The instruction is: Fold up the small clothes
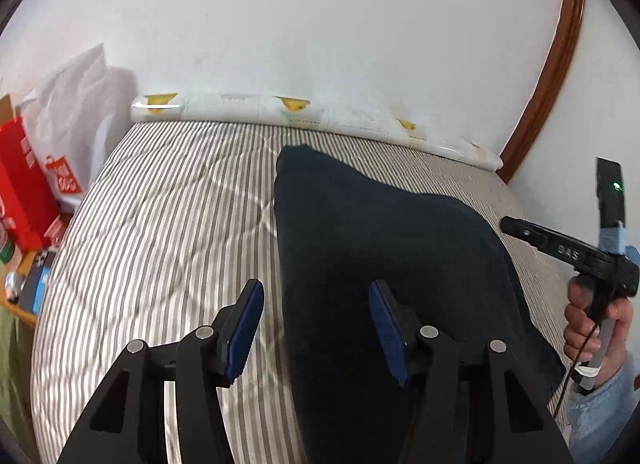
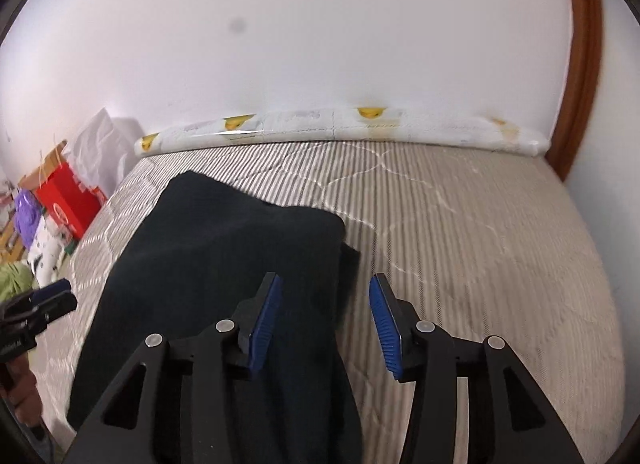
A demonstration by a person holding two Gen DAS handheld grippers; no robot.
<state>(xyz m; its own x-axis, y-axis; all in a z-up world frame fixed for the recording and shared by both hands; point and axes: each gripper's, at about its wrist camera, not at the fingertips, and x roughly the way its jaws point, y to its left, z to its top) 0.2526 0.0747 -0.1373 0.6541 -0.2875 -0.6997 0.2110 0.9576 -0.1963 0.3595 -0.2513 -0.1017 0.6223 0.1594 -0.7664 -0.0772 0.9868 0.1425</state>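
A dark navy garment point(image 1: 384, 248) lies folded on the striped bed cover point(image 1: 168, 215); it also shows in the right wrist view point(image 2: 224, 248). My left gripper point(image 1: 316, 292) is open and empty, held above the garment's left edge. My right gripper point(image 2: 324, 284) is open and empty, held above the garment's right edge, where a lower layer sticks out. The right gripper also shows at the right of the left wrist view, seen side-on point(image 1: 508, 225), in a hand. The left gripper's fingertips point(image 2: 60, 292) show at the left of the right wrist view.
A white printed roll point(image 1: 304, 115) lies along the wall at the bed's far edge. A red box point(image 1: 20, 199) and a white shopping bag point(image 1: 76, 119) stand left of the bed. A brown door frame point(image 1: 560, 63) rises at the right.
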